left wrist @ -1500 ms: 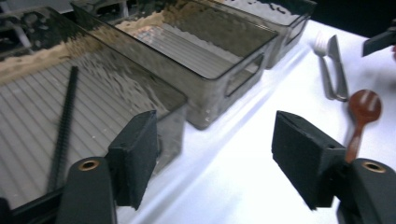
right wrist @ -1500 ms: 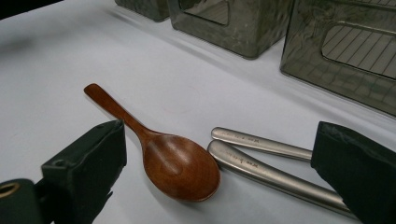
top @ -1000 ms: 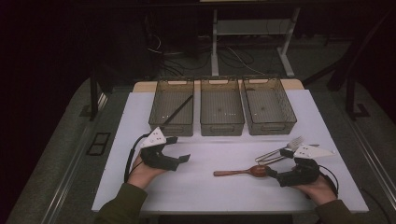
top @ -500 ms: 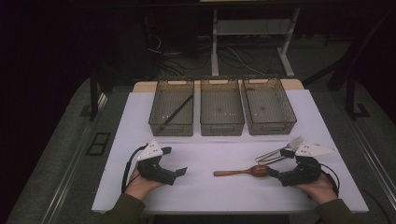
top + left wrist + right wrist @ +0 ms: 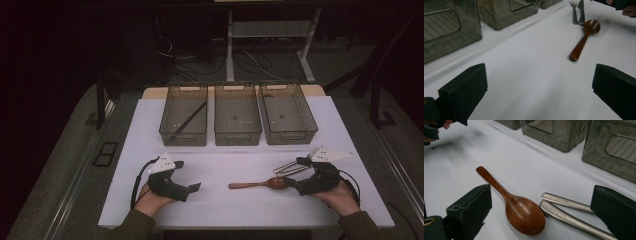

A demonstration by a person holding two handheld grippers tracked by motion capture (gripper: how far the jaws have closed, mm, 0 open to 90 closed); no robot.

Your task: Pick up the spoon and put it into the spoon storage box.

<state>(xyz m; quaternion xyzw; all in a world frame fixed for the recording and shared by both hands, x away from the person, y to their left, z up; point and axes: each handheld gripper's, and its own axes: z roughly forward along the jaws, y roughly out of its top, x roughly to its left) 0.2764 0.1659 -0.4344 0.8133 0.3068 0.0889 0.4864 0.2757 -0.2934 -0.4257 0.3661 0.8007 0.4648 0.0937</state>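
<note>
On the white table [image 5: 210,210] a brown wooden spoon [image 5: 257,184] lies flat, its bowl toward the right claw [image 5: 292,186] and its handle pointing toward the left claw [image 5: 192,189]. The right claw rests low on the table with its jaws wide apart; in the right gripper view the spoon's bowl [image 5: 525,215] sits between them, touched by neither. Just beside the bowl lie two metal handles [image 5: 569,213], side by side. The left claw, well apart from the spoon, has just been opening and now stands fully spread with nothing between its jaws. Three clear bins [image 5: 238,134] stand in a row at the far side; the left one holds a dark stick [image 5: 187,121].
</note>
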